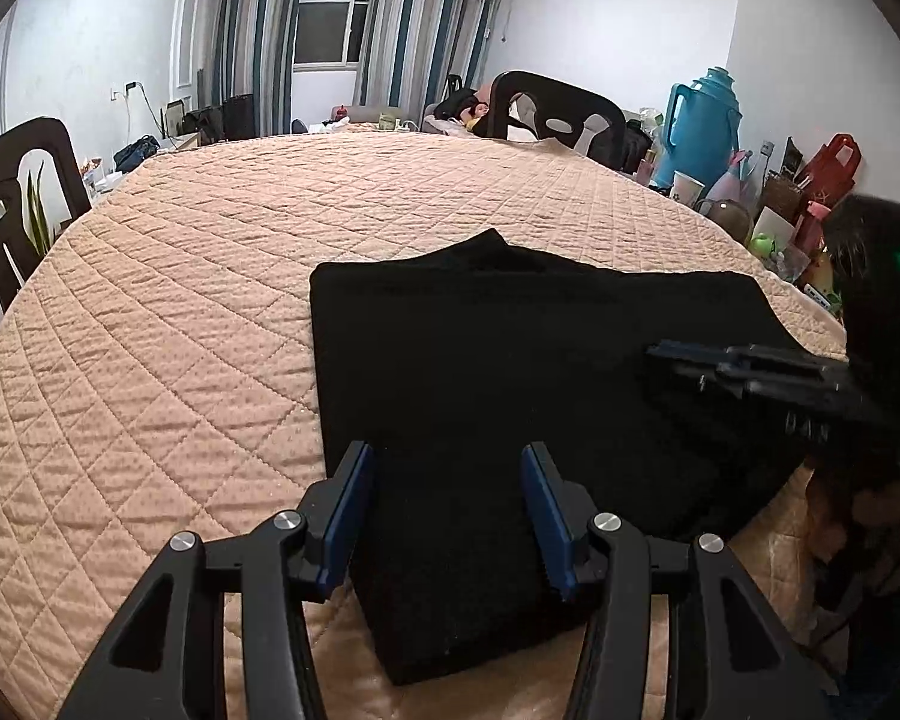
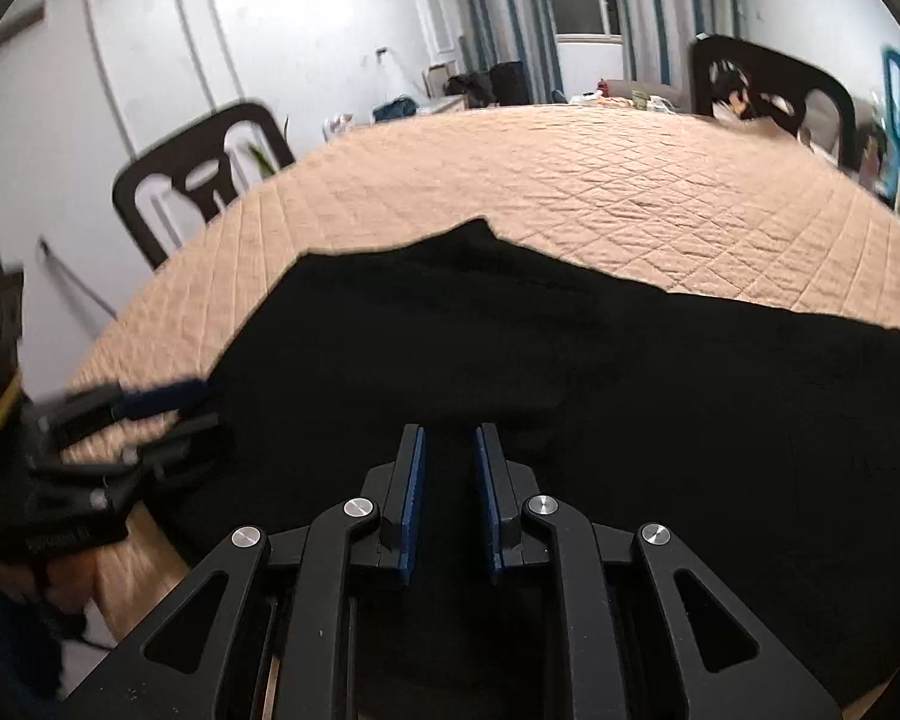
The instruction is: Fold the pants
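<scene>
Black pants (image 1: 510,372) lie folded into a rough rectangle on the peach quilted table cover (image 1: 210,300), near the front edge. My left gripper (image 1: 447,456) is open and empty, its blue pads on either side of the pants' near left corner, just above the cloth. My right gripper (image 2: 448,435) hovers over the pants (image 2: 570,360) with its jaws a narrow gap apart and nothing between them. It also shows in the left wrist view (image 1: 714,360) over the pants' right side. The left gripper shows at the left of the right wrist view (image 2: 144,414).
Black chairs stand at the left (image 1: 18,192) and far side (image 1: 558,114) of the table. A blue thermos jug (image 1: 699,126), cups and bags crowd the right edge. The quilted cover (image 2: 570,180) stretches far beyond the pants.
</scene>
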